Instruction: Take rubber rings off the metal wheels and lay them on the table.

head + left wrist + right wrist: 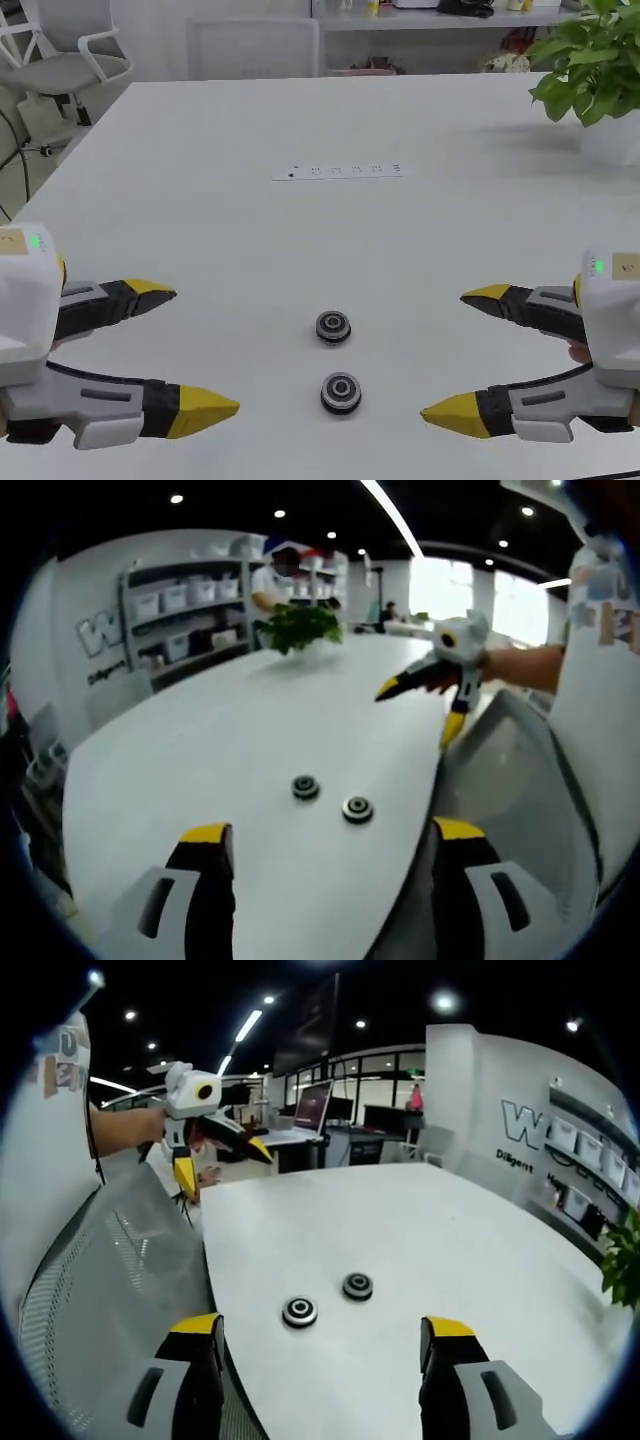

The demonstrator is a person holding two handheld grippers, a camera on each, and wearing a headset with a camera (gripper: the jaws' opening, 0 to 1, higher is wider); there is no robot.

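A: Where were the wheels seen?
B: The far wheel (pixel 333 326) and near wheel (pixel 341 391) were seen flat on the tabletop (pixel 300 230), close together, btwn the claws, rings still on.
A: Claws?
B: Both the left claw (pixel 205 350) and right claw (pixel 442 353) were held spread wide, nothing pinched.
A: Handling?
B: The rubber ring (pixel 325 393) was judged soft, stretchy, grippy; wheel small, stiff, prob. apt to slide. Ring best taken at outer edge w/ wheel pinned by other claw.
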